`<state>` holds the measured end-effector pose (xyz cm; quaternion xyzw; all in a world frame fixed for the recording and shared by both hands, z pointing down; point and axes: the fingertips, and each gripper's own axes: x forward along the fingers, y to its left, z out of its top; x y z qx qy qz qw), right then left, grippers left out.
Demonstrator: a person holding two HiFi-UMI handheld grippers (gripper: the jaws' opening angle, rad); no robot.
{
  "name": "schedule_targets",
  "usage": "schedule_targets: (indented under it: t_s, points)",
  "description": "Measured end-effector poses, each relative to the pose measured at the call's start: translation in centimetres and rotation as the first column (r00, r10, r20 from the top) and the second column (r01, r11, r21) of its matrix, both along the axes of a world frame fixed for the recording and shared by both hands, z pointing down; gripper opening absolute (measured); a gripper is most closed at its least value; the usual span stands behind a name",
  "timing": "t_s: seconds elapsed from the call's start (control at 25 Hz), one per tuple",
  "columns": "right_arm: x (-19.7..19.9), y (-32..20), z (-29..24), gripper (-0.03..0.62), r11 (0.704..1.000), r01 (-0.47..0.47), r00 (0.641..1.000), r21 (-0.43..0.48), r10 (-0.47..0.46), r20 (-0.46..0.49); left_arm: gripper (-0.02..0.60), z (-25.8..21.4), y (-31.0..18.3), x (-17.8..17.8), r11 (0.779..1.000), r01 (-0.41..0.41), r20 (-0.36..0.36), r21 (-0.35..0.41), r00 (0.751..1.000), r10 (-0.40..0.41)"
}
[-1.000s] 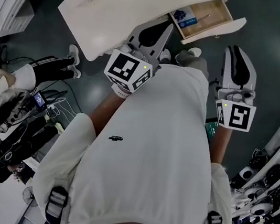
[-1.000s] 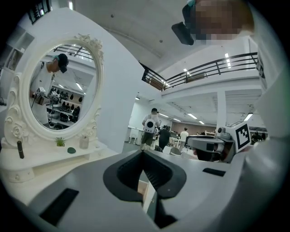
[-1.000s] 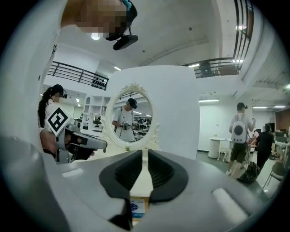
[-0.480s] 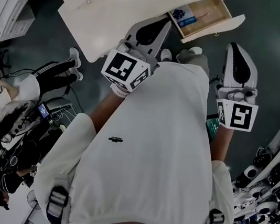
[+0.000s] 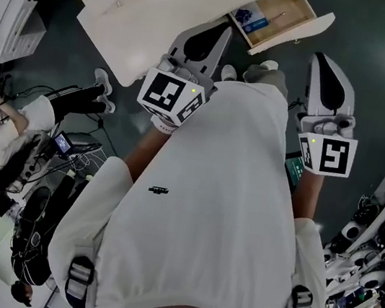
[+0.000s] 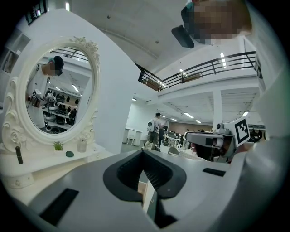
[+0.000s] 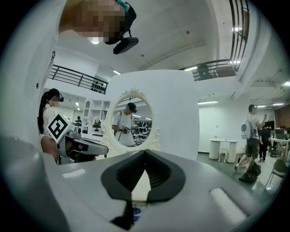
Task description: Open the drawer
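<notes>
Wood-lined drawer point(image 5: 283, 15) was pulled well out of the white dressing table point(image 5: 150, 11), upper right of centre in the head view. A blue packet point(image 5: 250, 18) showed inside it. I judged the opening done or near enough, but couldn't tell whether the drawer was at full travel.

Left gripper point(image 5: 224, 32) was clenched: its own view showed the pads meeting at the tips with nothing between them. Right gripper point(image 5: 318, 59) was the same, closed and empty.

Both hung just below the drawer in the frame, near it but apart from it. Neither touched the white front panel.

The oval mirror point(image 6: 59, 97) sat at the left of the left gripper view.

Remaining work, as I read it: pull further only if more travel was wanted, otherwise nothing.
</notes>
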<state>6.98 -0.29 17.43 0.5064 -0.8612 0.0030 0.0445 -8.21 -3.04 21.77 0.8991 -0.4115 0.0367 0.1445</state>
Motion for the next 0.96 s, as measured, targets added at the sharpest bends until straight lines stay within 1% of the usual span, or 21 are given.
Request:
schedule_targets:
  t_s: [0.24,0.36,0.6,0.96]
  points:
    - [-0.5,0.7,-0.2,0.011,1.000,0.025,0.999,-0.016,-0.024,0.025,0.009,0.0,0.2,-0.3,1.000,-0.009,-0.006,-0.001,1.000,0.009]
    - [-0.7,1.0,-0.3,0.011,0.999,0.038,0.999,-0.021,-0.038,0.020,0.009,-0.3,0.5,-0.4,1.000,-0.009,-0.007,0.000,1.000,0.009]
    - [-1.3,1.6,-0.4,0.011,0.997,0.062,0.997,-0.038,-0.061,0.042,0.009,0.2,0.9,-0.8,1.000,-0.013,-0.008,-0.013,1.000,0.013]
    - [-1.0,1.6,-0.4,0.011,0.998,0.036,0.998,-0.045,-0.033,0.060,0.009,0.1,0.5,-0.6,0.999,-0.034,-0.010,-0.011,0.999,0.033]
